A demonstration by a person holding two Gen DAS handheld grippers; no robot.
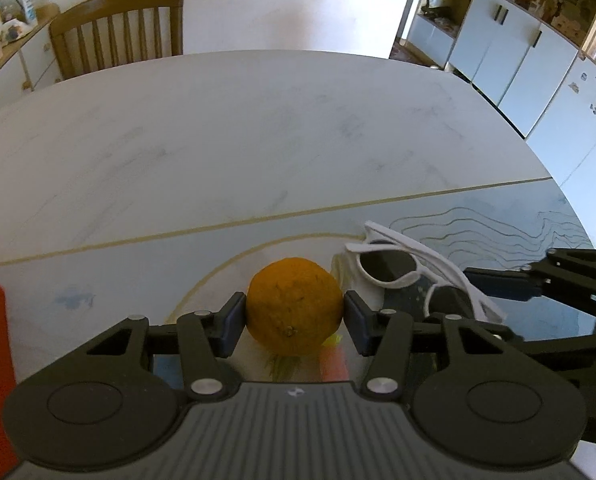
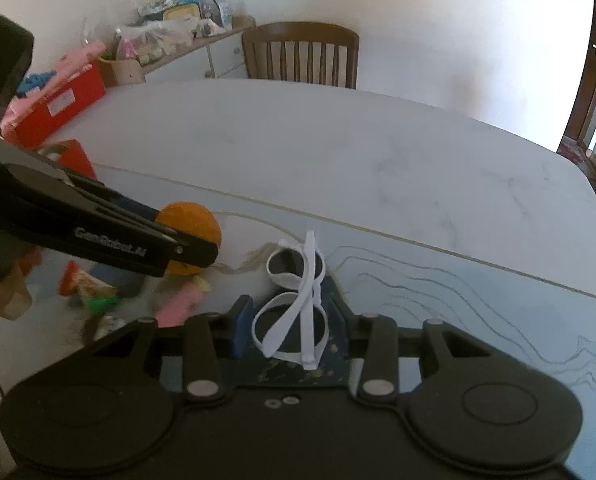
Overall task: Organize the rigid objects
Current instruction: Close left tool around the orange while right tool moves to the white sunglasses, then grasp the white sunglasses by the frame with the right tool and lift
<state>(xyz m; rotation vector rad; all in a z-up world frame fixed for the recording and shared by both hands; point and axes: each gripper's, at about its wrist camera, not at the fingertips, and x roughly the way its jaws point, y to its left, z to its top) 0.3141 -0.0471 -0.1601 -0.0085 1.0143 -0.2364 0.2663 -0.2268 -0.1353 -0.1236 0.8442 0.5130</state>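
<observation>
A round orange (image 1: 294,304) sits squeezed between the two pads of my left gripper (image 1: 294,322), which is shut on it just above the table (image 1: 258,140). The right wrist view shows the same orange (image 2: 196,220) at the tip of the left gripper (image 2: 190,242). White-framed sunglasses (image 2: 310,280) with dark lenses and folded arms lie between the pads of my right gripper (image 2: 292,322), which is shut on them. In the left wrist view the sunglasses (image 1: 386,270) hang to the right of the orange, with the right gripper (image 1: 486,292) reaching in from the right edge.
Small items lie under the left gripper: a pink piece (image 2: 180,304), a green one (image 2: 102,302) and a red packet (image 2: 74,278). A red box (image 2: 58,104) stands at the table's left. A wooden chair (image 2: 302,54) is at the far side. A dark line-patterned mat (image 2: 458,320) covers the near right.
</observation>
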